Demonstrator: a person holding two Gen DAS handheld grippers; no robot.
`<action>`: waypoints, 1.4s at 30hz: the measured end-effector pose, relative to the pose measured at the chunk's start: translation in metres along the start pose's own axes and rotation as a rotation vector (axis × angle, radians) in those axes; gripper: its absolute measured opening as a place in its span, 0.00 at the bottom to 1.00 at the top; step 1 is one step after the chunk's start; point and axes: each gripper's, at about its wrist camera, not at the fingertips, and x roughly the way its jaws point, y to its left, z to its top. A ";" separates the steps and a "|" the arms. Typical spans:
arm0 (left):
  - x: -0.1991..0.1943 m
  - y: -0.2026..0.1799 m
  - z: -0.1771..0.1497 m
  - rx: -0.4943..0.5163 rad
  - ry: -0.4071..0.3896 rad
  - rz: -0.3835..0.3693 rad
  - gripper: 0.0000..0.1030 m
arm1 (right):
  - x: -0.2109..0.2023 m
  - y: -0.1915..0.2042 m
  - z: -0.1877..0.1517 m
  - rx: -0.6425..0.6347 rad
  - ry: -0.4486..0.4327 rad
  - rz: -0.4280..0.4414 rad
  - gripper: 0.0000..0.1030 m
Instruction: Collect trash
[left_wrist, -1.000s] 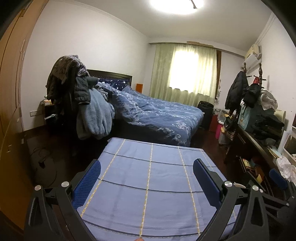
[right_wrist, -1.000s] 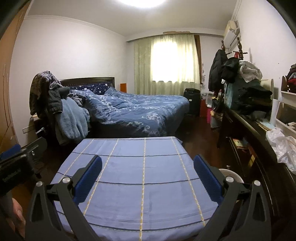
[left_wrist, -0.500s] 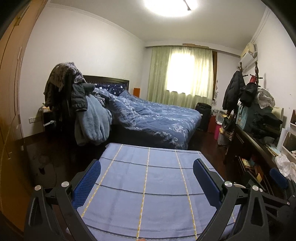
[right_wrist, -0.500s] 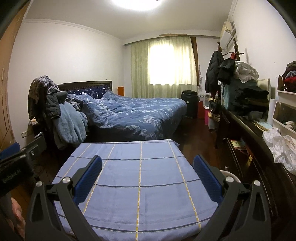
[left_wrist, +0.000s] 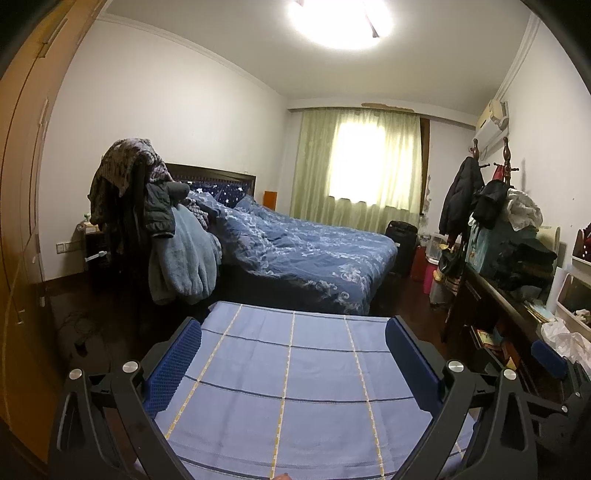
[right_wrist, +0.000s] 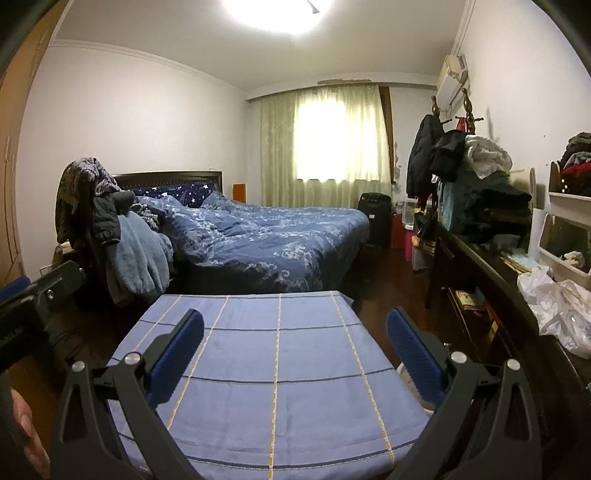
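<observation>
Left gripper (left_wrist: 293, 354): jaws spread wide, nothing between the blue pads; held above the blue checked cloth.
Right gripper (right_wrist: 295, 343): jaws spread wide, empty; held above the same cloth, to the right of the left gripper.
Trash candidate: crumpled white plastic bag (right_wrist: 557, 314) lies on the dark sideboard (right_wrist: 491, 280), to the right of the right gripper and apart from it; in the left wrist view the bag (left_wrist: 565, 338) shows at the far right edge, beyond the right gripper's body (left_wrist: 550, 360). Whether this bag is the trash cannot be told.
Surface below grippers: blue checked cloth (left_wrist: 288, 387), with yellow and dark stripes, covers a flat top; no item lies on its visible part.
In the way: the cloth's right edge and a strip of dark floor lie between the right gripper and the sideboard.
Ahead: bed (left_wrist: 314, 251) with rumpled blue quilt, just beyond the cloth's far edge.
Left side: chair piled with clothes (left_wrist: 155, 229), beside the bed's headboard.
Right side: coat rack with dark jackets (right_wrist: 436, 155); folded clothes stacked on the sideboard.
Far wall: green curtains (right_wrist: 325, 155) over a bright window.
Person: part of a hand (right_wrist: 26, 432) shows at the lower left of the right wrist view.
</observation>
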 end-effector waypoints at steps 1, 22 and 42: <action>-0.001 0.000 0.001 -0.002 -0.003 -0.001 0.96 | -0.001 0.000 0.001 -0.001 -0.005 -0.003 0.97; -0.008 0.003 0.003 0.004 -0.016 -0.010 0.96 | -0.007 -0.001 0.004 -0.016 -0.019 -0.017 0.97; -0.004 0.002 0.002 0.000 -0.007 -0.018 0.96 | -0.019 -0.014 0.022 -0.021 -0.073 -0.062 0.97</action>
